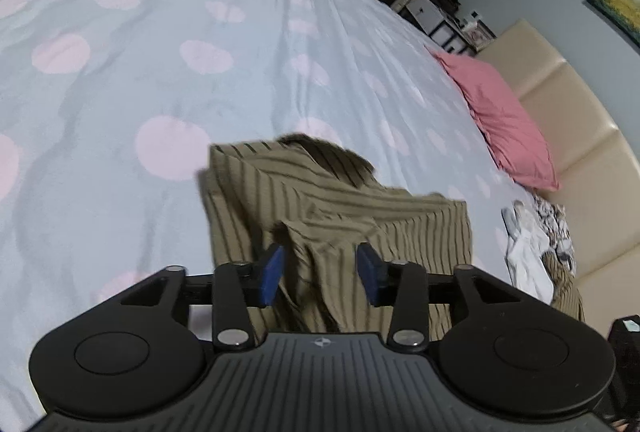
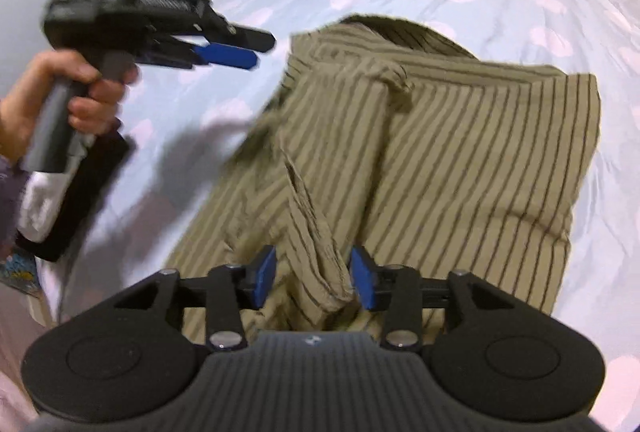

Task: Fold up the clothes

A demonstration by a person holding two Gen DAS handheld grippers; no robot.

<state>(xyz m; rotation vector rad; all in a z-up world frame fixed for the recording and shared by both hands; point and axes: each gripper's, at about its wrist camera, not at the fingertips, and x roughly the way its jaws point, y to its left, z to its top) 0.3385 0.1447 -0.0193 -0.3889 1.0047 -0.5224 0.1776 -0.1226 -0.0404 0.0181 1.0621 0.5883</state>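
Your striped olive garment [image 2: 440, 152] lies partly folded on the bed [image 1: 120, 92], well apart from the pink pillow [image 1: 504, 120] at the headboard side. Your right tool [image 2: 312, 278] sits low over the garment with its blue pads spread, a bunched ridge of cloth between them but not pinched. Your left tool [image 1: 320, 274] is likewise spread wide above the garment's near edge; in the right wrist view your hand [image 2: 52, 100] holds it raised beside the garment.
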